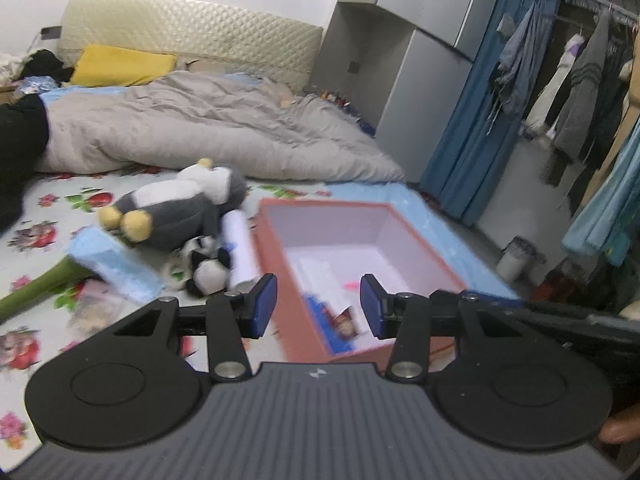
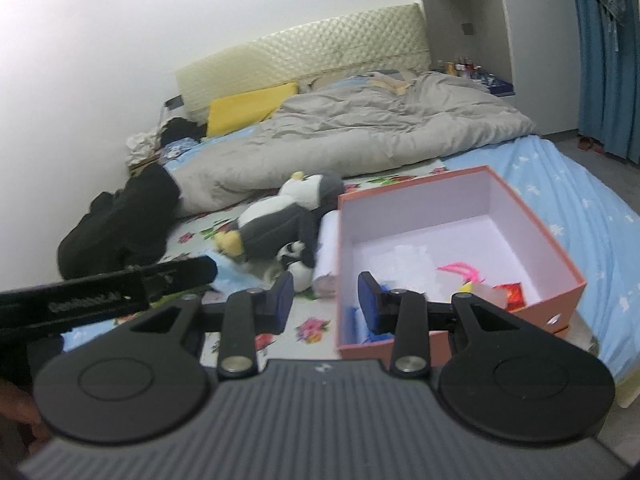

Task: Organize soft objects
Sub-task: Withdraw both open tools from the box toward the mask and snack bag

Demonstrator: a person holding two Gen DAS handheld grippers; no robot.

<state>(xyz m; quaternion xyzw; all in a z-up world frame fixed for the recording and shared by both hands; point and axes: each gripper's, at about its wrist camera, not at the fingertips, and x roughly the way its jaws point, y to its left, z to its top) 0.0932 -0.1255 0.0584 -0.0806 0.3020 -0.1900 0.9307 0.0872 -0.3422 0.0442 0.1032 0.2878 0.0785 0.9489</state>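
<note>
Bedroom scene, floral sheet (image 1: 48,200) across the bed with a rumpled grey duvet (image 1: 208,128) at the far end. Soft stuff is piled mid-bed: grey-and-white penguin plush (image 1: 176,208) lying on its side, a small black-and-white plush (image 1: 208,268) just near of it, a white roll (image 1: 240,248) touching the box's left wall. That pink box (image 1: 276,272) sits open to the right, a few bits inside. My left gripper (image 1: 318,304) and right gripper (image 2: 325,304) both hang over the near side, jaws apart, pinching nothing.
</note>
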